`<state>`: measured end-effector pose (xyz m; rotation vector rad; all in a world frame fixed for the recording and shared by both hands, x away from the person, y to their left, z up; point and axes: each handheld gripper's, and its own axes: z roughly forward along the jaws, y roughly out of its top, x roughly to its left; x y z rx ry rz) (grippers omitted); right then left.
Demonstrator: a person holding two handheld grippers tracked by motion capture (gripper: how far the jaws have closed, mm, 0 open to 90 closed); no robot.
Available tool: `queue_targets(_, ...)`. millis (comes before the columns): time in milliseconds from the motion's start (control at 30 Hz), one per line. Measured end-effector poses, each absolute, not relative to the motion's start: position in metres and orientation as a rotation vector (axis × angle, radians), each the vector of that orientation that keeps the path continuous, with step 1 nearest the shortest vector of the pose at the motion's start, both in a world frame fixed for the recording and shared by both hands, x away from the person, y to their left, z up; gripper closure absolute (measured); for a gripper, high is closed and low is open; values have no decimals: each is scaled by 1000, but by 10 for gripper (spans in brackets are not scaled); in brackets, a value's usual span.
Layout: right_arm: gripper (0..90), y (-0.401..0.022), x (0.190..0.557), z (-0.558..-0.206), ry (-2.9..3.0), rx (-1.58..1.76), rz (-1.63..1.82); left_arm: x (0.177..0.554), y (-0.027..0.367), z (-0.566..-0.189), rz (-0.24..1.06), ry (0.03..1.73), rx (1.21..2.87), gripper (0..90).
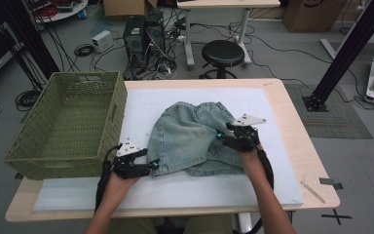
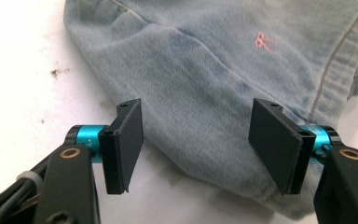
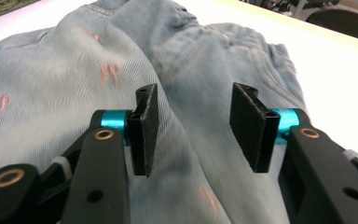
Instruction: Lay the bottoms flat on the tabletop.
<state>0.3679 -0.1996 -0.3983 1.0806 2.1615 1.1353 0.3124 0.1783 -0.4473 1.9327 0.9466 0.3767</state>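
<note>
Denim shorts [image 1: 190, 139] lie between my grippers, long axis running left gripper [image 1: 148, 165] to right gripper [image 1: 222, 135]. Left jaws wide open straddling the hem corner, gripping nothing; right jaws half open over the cloth, holding nothing.

A mat [image 1: 272, 185] covers most of the counter [image 1: 297, 122]. The shorts [image 1: 190, 136] lie on the mat near the counter's middle. A basket [image 1: 68, 122] stands at the counter's left edge, just beside the shorts. The left tongs [image 1: 152, 165] are at the shorts' near left corner, the right tongs [image 1: 221, 136] over their right side.
</note>
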Motion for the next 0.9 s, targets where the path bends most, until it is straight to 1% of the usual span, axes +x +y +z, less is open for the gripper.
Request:
queue_targets(133,513,-225,352,-402,2150,1085,1128,313,176,-450,358,970,1976,355)
queue_targets(200,508,-237,345,-405,2153,1099,1136,314,173,-450,360,985,1998,375)
queue_targets(233,507,-242,342,-406,2152,1107,1138,314,172,-450,359,980,2018,417)
queue_targets(267,507,-247,338,-407,2154,1106,1133,313,170,-451,357,970,2034,496)
queue_targets(300,507,-253,334,-409,2156,1110,1128,312,169,-450,374,964,2044,548)
queue_targets(367,505,-262,328,-412,2151,1132,1111,311,169,-450,385,962,2043,702)
queue_targets(433,501,-271,322,-415,2145,1154,1108,308,171,-448,409,960,2029,838)
queue_targets(467,499,-275,320,-416,2139,1165,1107,308,173,-447,403,966,2012,864)
queue_targets(533,499,-282,314,-419,2136,1188,1102,306,177,-444,420,964,1981,870)
queue_targets(700,498,-296,302,-427,2154,1243,1065,303,192,-431,411,954,1886,875)
queue_targets(900,499,-303,290,-435,2160,1288,1053,298,194,-429,424,952,1855,874)
